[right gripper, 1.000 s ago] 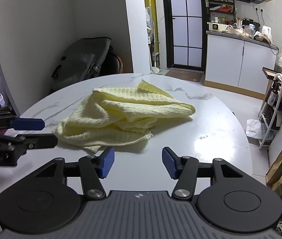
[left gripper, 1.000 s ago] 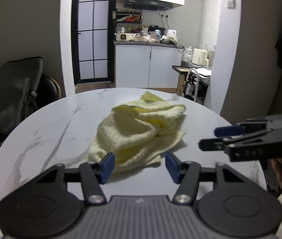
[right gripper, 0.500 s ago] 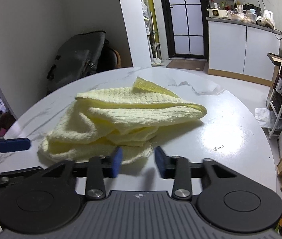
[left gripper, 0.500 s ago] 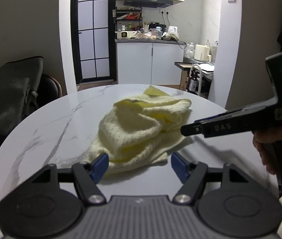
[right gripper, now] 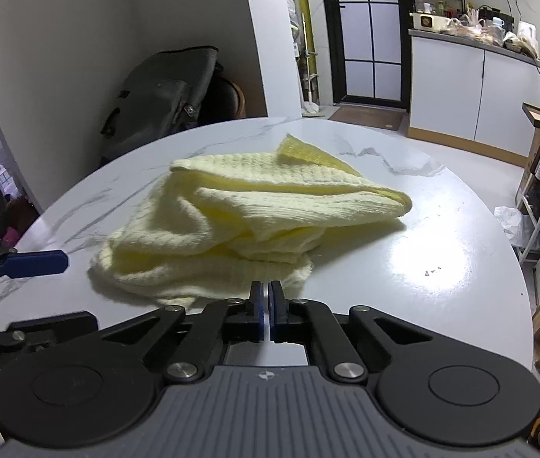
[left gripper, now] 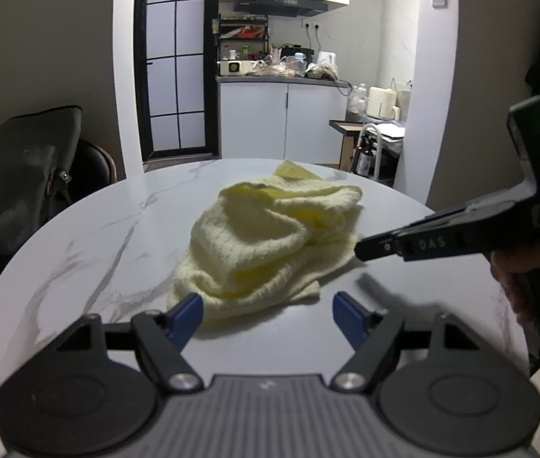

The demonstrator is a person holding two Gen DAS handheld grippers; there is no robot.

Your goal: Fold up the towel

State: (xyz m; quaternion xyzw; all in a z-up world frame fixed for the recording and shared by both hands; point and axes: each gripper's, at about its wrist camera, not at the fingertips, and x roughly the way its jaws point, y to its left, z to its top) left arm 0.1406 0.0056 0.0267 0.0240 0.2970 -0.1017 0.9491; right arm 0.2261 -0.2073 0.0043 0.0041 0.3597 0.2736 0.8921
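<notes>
A crumpled pale yellow towel (left gripper: 270, 244) lies in a heap in the middle of the round white marble table (left gripper: 90, 244). My left gripper (left gripper: 268, 316) is open, its blue pads at the towel's near edge. My right gripper (right gripper: 269, 305) has its jaws closed together at the towel's (right gripper: 247, 221) near edge; whether cloth is pinched between the pads cannot be told. It also shows in the left wrist view (left gripper: 359, 250), its tip touching the towel's right side. The left gripper's blue pad (right gripper: 33, 263) shows at the left of the right wrist view.
A dark bag on a chair (left gripper: 22, 187) stands beyond the table's far left edge. A kitchen counter with white cabinets (left gripper: 281, 122) and a small rack with bottles (left gripper: 369, 152) stand behind. The table edge curves close on both sides.
My right gripper has closed from open and moved in to the towel's near edge. My left gripper stayed open near the towel's front edge.
</notes>
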